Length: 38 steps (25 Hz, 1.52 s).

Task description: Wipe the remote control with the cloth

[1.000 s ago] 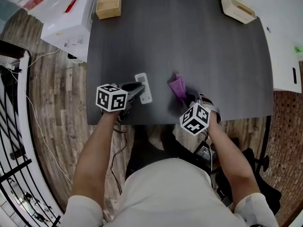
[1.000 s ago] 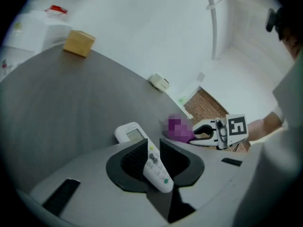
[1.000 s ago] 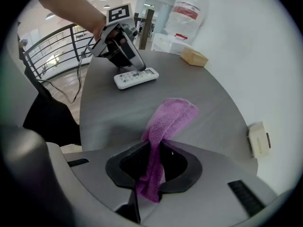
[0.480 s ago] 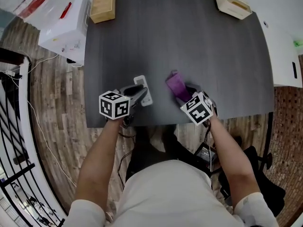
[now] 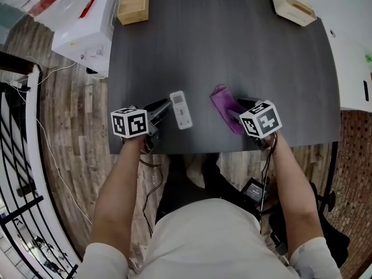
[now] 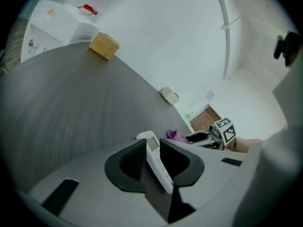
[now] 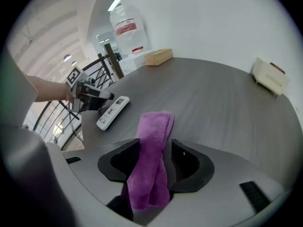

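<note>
The remote control (image 5: 181, 110) lies near the front edge of the dark grey bench (image 5: 232, 51), a little left of the middle, with its display end pointing away from the person. The left gripper (image 5: 164, 106) reaches it from the left. In the left gripper view the white remote stands in the narrow gap between the two jaws, which sit close against it on either side, so this gripper has hold of it. In the right gripper view the remote looks flat on the bench surface.

The right gripper (image 5: 244, 107) is to the right, also close to the front edge. Its jaws are closed on a purple cloth (image 5: 225, 106), pinched as a folded bunch. The free end reaches forward past the jaws and rests on the bench. Cloth and remote are apart, with bare bench between them.

At the far left corner of the bench sits a wooden box (image 5: 133, 2), and at the far right corner a pale wooden holder (image 5: 293, 7). A white carton (image 5: 87, 25) stands beyond the bench's left edge.
</note>
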Motion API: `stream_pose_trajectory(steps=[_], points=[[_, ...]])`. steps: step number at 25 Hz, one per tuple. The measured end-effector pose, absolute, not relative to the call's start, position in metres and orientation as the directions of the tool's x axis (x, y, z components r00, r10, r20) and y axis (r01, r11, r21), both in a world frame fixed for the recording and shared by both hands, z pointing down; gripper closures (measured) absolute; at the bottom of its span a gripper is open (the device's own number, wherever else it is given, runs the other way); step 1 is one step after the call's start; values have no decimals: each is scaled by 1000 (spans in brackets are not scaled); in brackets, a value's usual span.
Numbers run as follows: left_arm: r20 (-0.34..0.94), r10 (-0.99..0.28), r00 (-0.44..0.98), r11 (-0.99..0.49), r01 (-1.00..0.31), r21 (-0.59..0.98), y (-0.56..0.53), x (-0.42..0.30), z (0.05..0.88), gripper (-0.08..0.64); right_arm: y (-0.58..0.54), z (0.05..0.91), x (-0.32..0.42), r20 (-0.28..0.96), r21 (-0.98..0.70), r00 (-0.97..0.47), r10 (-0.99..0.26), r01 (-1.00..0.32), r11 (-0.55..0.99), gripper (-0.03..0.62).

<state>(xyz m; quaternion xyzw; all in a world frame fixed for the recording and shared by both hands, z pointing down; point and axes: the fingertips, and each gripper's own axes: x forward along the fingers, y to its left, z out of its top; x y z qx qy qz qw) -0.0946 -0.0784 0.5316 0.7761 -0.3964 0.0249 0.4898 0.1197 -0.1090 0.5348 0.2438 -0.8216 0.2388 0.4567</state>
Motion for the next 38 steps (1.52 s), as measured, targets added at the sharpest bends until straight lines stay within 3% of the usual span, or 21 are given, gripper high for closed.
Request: stream_pose_trajectory(steps=[4, 6, 7, 13, 19, 23, 27, 38], points=[[437, -526, 730, -247, -622, 743, -84, -73, 533, 492, -100, 557, 113, 851, -354, -518, -86, -686, 635, 388], [431, -488, 759, -288, -607, 741, -87, -58, 532, 492, -91, 560, 107, 841, -387, -536, -72, -689, 613, 442], [427, -468, 774, -313, -597, 739, -88, -50, 531, 492, -88, 560, 105, 842, -379, -534, -75, -684, 623, 474], [397, -421, 816, -401, -560, 725, -86, -29, 518, 492, -96, 537, 91, 857, -196, -487, -168, -610, 768, 506], [444, -590, 674, -262, -680, 684, -40, -62, 516, 492, -118, 497, 17, 824, 139, -480, -303, -346, 928, 506], [620, -467, 630, -344, -776, 529, 16, -39, 536, 492, -116, 493, -47, 814, 361, -470, -342, -52, 931, 506], [613, -390, 687, -392, -726, 565, 29, -4, 540, 494, -102, 518, -71, 855, 412, -408, -321, 156, 898, 506], [583, -391, 712, -312, -699, 643, 8, -6, 546, 525, -67, 534, -61, 905, 324, -357, -232, 222, 920, 511]])
